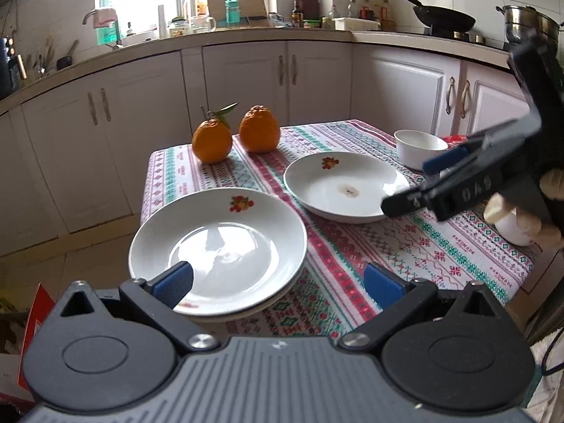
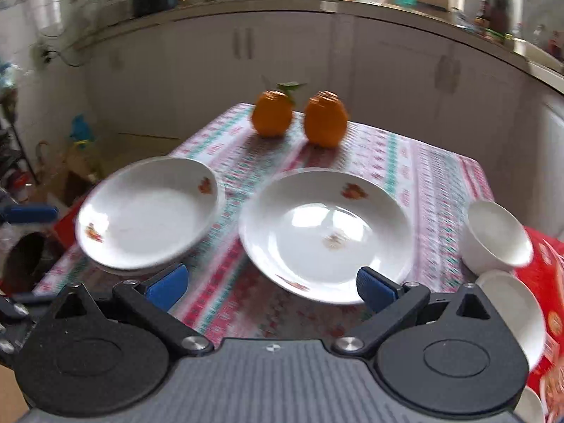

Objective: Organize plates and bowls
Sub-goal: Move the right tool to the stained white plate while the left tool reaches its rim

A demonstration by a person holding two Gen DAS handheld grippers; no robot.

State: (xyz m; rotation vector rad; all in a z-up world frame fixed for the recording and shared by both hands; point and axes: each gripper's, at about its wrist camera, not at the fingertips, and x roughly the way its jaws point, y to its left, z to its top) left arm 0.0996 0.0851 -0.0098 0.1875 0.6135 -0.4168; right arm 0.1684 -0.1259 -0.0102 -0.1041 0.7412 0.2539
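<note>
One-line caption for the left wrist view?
Open left gripper over near plate; open right gripper reaches toward second plate.

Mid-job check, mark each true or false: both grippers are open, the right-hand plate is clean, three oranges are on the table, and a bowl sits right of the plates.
1. Both the left gripper and the right gripper are open and empty. True.
2. The right-hand plate is spotless. False: a brownish stain marks its centre.
3. Three oranges sit on the table. False: two, one leafy orange and a second orange.
4. A white bowl stands right of the plates. True.
</note>
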